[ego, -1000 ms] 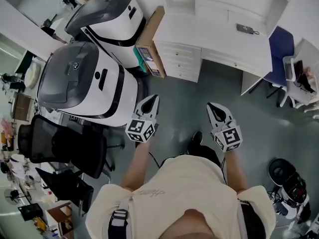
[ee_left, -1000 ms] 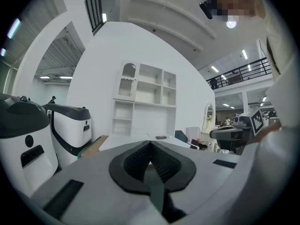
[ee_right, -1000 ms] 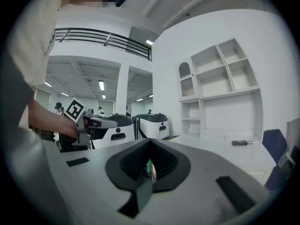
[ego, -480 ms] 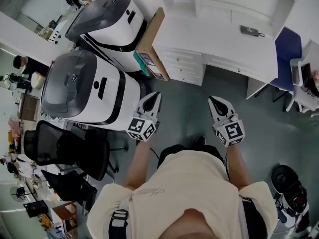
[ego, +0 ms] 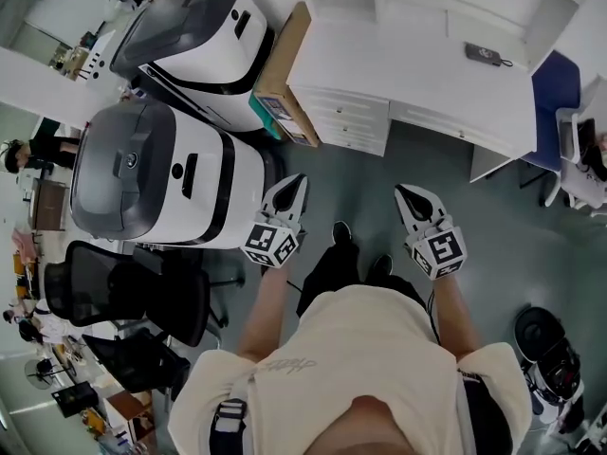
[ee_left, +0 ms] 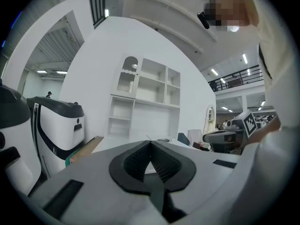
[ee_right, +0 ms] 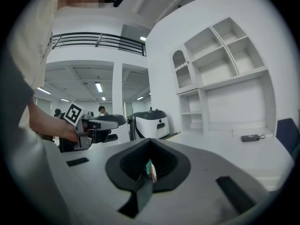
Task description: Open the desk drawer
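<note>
At mid-frame, the left gripper [ego: 295, 187] and right gripper [ego: 404, 194] are held side by side above the grey floor [ego: 360, 192]. Each has its jaws pressed together on nothing. Well beyond them, at upper centre, stands the white desk [ego: 417, 69] with its drawers [ego: 353, 121] shut. A box [ego: 282, 79] leans just left of the drawers, and white machines [ego: 180, 173] fill the upper left.

My shoes [ego: 341, 232] on grey floor [ego: 353, 190]. Also standing on floor: white desk [ego: 408, 64], white-grey machine [ego: 161, 169], second machine [ego: 204, 27] behind, black chair [ego: 123, 287], blue chair [ego: 555, 88], cardboard box [ego: 285, 69] against desk. Small dark device [ego: 484, 54] on desk top.
</note>
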Tool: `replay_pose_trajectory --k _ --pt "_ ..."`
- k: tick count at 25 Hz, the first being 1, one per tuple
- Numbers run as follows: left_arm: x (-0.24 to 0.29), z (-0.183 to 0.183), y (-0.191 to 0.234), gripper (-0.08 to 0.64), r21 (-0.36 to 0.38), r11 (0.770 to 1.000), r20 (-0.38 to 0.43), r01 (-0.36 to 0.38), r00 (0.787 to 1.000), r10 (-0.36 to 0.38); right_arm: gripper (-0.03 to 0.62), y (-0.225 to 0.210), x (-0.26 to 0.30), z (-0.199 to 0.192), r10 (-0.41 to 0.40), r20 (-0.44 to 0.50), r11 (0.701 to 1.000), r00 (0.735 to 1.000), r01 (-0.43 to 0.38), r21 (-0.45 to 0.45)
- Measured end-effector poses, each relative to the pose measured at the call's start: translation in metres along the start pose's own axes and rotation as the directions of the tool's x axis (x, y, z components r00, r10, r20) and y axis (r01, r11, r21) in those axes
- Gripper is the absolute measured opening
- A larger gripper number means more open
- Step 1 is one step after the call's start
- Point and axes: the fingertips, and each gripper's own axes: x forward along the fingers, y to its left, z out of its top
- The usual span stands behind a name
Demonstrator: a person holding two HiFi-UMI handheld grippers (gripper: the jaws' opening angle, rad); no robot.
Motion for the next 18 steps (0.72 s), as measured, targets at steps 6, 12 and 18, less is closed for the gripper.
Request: replay_pose_trajectory --k 6,12,18 --pt "0.045 0.015 0.053 0.003 -0.005 0.998 0.005 0.065 0.998 -0.065 0.002 -0.014 0.062 0.033 -0.028 0.009 0.999 1.000 0.029 -0.024" --pt "0.086 0.031 0.101 0.003 0.026 0.991 0.001 0.133 0.991 -0.133 0.002 -0.034 0.114 0.060 -0.083 0.021 0.996 0.996 0.084 -0.038" --pt "0.119 0.029 0.139 0.003 0.032 0.980 -0.026 0.198 0.980 -0.197 0.002 -0.048 0.151 0.059 -0.146 -0.001 0.989 0.989 0.146 -0.023"
